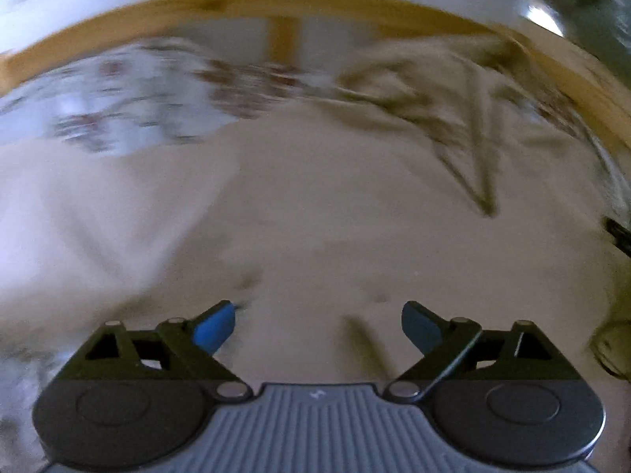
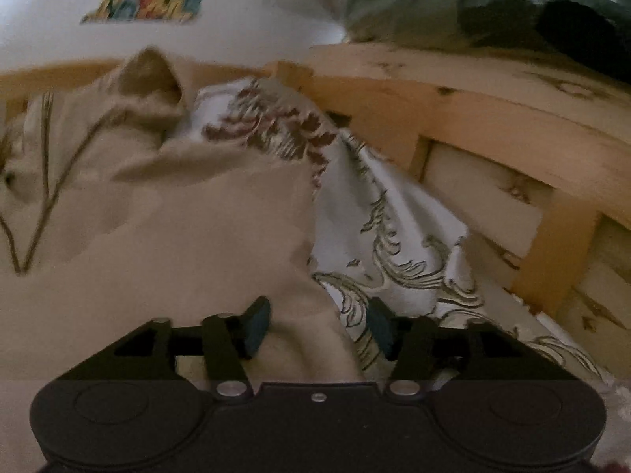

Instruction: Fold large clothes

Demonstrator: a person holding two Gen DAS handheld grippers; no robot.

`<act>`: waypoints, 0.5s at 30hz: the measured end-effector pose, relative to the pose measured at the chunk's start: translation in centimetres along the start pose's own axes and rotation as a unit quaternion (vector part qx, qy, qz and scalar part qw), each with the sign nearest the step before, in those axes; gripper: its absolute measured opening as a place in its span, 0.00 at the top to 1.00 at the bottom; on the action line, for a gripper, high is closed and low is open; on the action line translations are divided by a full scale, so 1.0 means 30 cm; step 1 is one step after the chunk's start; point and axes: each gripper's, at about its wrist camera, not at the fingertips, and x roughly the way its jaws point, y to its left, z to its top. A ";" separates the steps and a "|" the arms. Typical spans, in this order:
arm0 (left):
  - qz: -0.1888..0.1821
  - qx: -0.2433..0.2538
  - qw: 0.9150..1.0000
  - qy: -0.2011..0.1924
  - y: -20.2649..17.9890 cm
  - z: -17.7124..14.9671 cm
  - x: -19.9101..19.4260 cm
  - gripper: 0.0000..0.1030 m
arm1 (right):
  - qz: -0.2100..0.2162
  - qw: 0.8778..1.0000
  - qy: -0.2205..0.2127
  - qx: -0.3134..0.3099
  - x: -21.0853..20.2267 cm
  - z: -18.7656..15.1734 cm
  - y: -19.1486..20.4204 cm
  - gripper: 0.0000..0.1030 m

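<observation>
While the beige garment [image 1: 315, 213] lies spread across the floral bedsheet [image 1: 118, 106], your left gripper [image 1: 317, 325] hangs low over its smooth near part with the jaws wide apart and nothing between them. Its blue fingertips [image 1: 215, 329] sit close to the cloth; the blur makes it hard to tell whether they touch. Far and to the right, the garment bunches into creases near the wooden bed frame [image 1: 276, 4].

Your right gripper [image 2: 319, 325] also has its jaws apart, straddling the garment's right edge: a raised fold of beige fabric [image 2: 307, 327] runs between the fingers, unclamped, with the patterned sheet showing just right of it. The frame's slats [image 2: 560, 252] stand on the far right. A dark green patterned pillow [image 2: 473, 8] rests beyond the frame.
</observation>
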 end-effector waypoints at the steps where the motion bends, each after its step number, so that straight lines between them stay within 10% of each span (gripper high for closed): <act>1: 0.022 -0.014 1.000 0.000 0.032 -0.007 -0.022 0.08 | 0.006 1.000 -0.007 0.006 -0.020 0.005 0.003 0.26; 6: 0.118 -0.109 0.986 -0.048 0.226 -0.024 -0.187 0.01 | 0.065 0.997 -0.042 -0.016 -0.148 0.025 0.090 0.01; 15: 0.270 -0.239 0.925 -0.118 0.631 -0.098 -0.368 0.01 | 0.206 0.977 -0.037 -0.043 -0.389 0.006 0.281 0.01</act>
